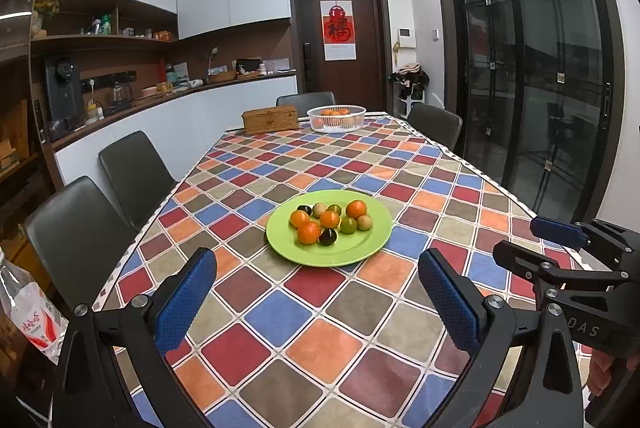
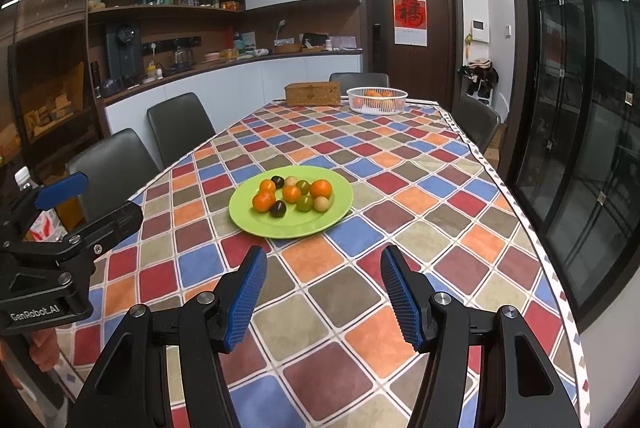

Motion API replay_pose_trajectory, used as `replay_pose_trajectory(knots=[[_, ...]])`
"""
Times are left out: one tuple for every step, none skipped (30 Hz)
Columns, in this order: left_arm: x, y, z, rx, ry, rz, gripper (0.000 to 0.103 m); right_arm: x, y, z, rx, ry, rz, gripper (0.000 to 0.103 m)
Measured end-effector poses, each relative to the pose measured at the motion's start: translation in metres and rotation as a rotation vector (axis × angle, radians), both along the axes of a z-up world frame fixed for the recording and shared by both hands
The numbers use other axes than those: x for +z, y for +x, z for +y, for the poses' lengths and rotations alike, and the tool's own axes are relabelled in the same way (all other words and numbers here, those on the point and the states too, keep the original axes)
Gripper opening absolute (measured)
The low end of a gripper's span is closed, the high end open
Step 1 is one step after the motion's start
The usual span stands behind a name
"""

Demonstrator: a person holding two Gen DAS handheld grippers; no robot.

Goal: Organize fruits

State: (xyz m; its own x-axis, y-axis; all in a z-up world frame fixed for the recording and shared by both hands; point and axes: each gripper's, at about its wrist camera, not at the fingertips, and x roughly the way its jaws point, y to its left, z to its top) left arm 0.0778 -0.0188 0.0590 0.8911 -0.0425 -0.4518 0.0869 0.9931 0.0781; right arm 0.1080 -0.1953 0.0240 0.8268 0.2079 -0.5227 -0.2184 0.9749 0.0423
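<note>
On the checked tablecloth (image 1: 320,308): fruits on a green plate (image 1: 372,244), ahead of both grippers.
Oranges (image 1: 309,232), green, tan and dark fruits lie together on the plate, apart from every fingertip. The left gripper (image 1: 318,276) stands spread wide and empty; the right gripper (image 2: 324,272) stands partly spread, also empty. A white basket (image 1: 337,124) of oranges sits at the far end.

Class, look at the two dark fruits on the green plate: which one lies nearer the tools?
The dark fruit at the green plate's near edge, beside an orange; the other dark fruit sits behind.
</note>
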Motion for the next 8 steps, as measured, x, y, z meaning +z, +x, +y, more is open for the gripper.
replay_pose_trajectory(knots=[[0.0,-0.0004,-0.0002,-0.002,-0.001,0.003,0.103,-0.0004,-0.0016,0.0002,0.0,0.0,0.0,0.06],[-0.0004,-0.0006,-0.0001,-0.001,-0.002,0.005,0.103,-0.0006,-0.0034,0.0005,0.0,-0.001,0.001,0.06],[-0.0008,-0.0013,0.0001,0.002,-0.003,0.006,0.103,-0.0005,-0.0016,0.0,0.001,0.0,0.001,0.06],[-0.0015,-0.0016,0.0006,0.003,-0.004,0.008,0.103,-0.0006,-0.0027,-0.0001,0.001,0.001,0.002,0.06],[-0.0016,-0.0015,0.0007,0.006,-0.005,0.01,0.103,-0.0007,-0.0032,-0.0001,0.0,0.001,0.002,0.06],[-0.0023,-0.0015,0.0012,0.009,-0.006,0.012,0.103,-0.0005,-0.0019,0.0,-0.001,0.0,0.002,0.06],[-0.0032,-0.0012,0.0017,0.011,-0.007,0.013,0.103,-0.0015,-0.0026,0.0003,-0.002,-0.001,0.002,0.06],[-0.0035,-0.0012,0.0016,0.011,-0.007,0.014,0.103,-0.0031,-0.0037,0.0005,-0.002,-0.002,0.004,0.06]])
